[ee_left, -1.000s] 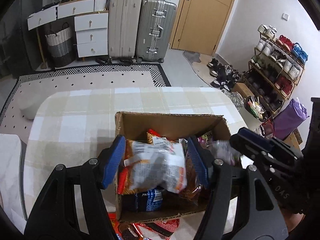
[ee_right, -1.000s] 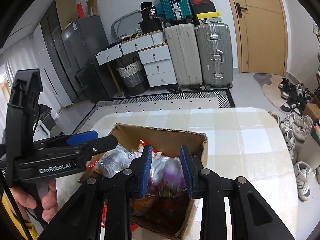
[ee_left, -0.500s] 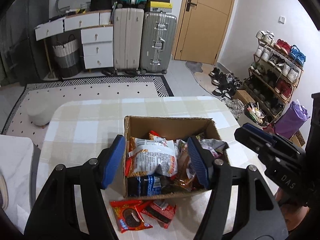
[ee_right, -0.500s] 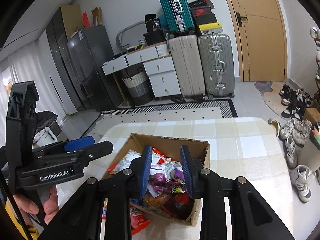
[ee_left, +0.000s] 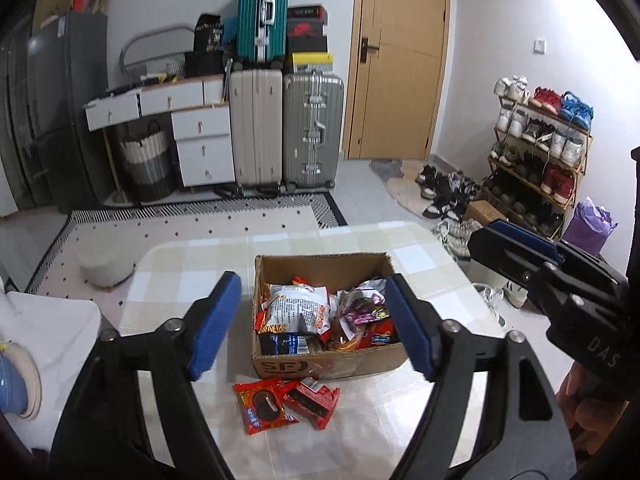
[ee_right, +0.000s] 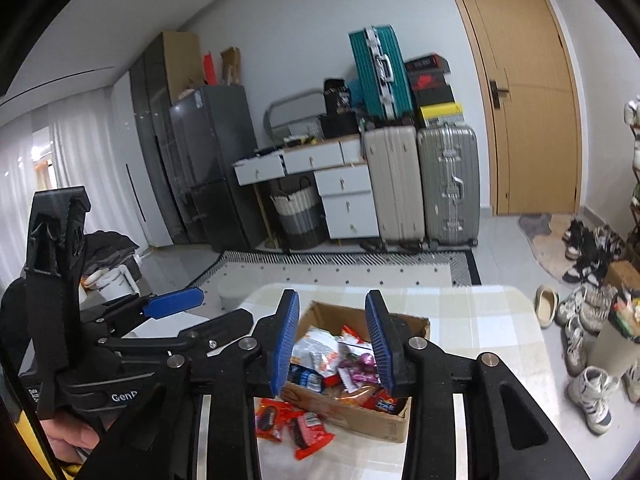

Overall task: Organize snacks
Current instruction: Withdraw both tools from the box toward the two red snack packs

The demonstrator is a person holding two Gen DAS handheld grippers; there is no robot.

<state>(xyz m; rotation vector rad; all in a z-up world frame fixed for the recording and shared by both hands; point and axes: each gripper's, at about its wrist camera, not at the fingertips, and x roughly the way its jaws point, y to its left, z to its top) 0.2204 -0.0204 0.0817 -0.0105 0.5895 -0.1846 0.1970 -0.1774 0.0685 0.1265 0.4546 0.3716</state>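
A cardboard box (ee_left: 320, 364) full of snack packets stands on the checked table (ee_left: 192, 276); it also shows in the right wrist view (ee_right: 360, 420). Two red cookie packets (ee_left: 264, 404) (ee_left: 314, 396) lie on the table in front of the box, also seen in the right wrist view (ee_right: 270, 420) (ee_right: 308, 436). My left gripper (ee_left: 312, 320) is open and empty, held above and back from the box. My right gripper (ee_right: 332, 344) is open and empty, also above the box; it appears at the right of the left wrist view (ee_left: 516, 244).
Beyond the table are a patterned rug (ee_left: 200, 220), suitcases (ee_left: 288, 128), white drawers (ee_left: 200, 140), a woven basket (ee_left: 148, 164), a door (ee_left: 396, 60) and a shoe rack (ee_left: 536, 152) at the right. A small round stool (ee_left: 106, 266) stands left of the table.
Both grippers have pulled up and back from the box, which now looks smaller. The two red packets in front of the box have come into view. Both stay open and empty.
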